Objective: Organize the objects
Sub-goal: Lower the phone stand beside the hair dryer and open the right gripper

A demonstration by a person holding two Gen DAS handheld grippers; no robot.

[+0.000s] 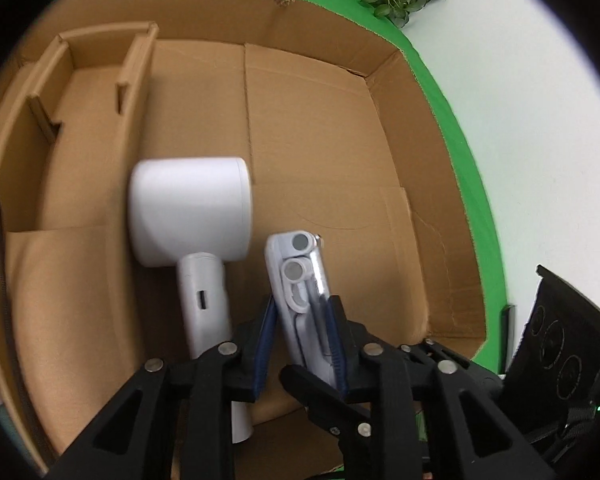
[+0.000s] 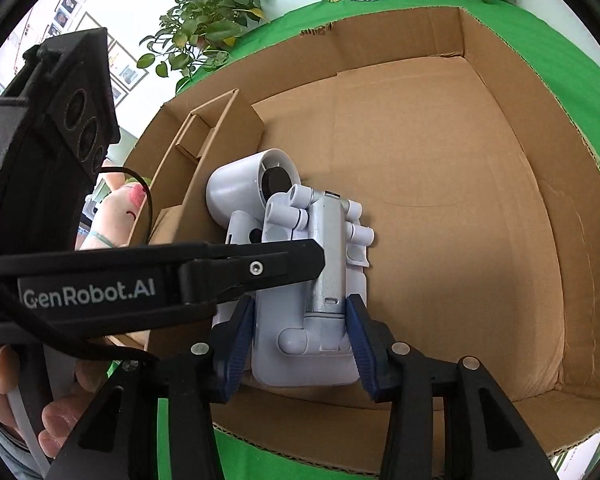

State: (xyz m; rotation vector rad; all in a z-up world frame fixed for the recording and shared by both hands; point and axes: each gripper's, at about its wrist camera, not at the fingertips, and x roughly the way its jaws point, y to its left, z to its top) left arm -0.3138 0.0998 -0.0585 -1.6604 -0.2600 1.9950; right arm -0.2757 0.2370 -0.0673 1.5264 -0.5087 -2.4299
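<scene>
A white hair dryer [image 1: 192, 220] lies on the floor of a big cardboard box [image 1: 320, 128], head away from me. Next to it my left gripper [image 1: 302, 320] is shut on the edges of a white tray of attachments with a silver tube [image 1: 300, 276], holding it on edge over the box floor. In the right wrist view the same tray [image 2: 312, 280] shows flat-on, with the dryer [image 2: 252, 184] behind it. My right gripper [image 2: 300, 332] has its blue pads at both sides of the tray's near end, touching or nearly touching. The left gripper's arm [image 2: 148, 280] crosses in front.
A cardboard divider [image 1: 132, 80] forms narrow compartments at the box's left side. The box stands on a green cloth [image 1: 460, 160]. Potted plants [image 2: 204, 28] and a pink plush toy [image 2: 120, 208] stand outside the box. The right half of the box floor [image 2: 460, 200] is bare.
</scene>
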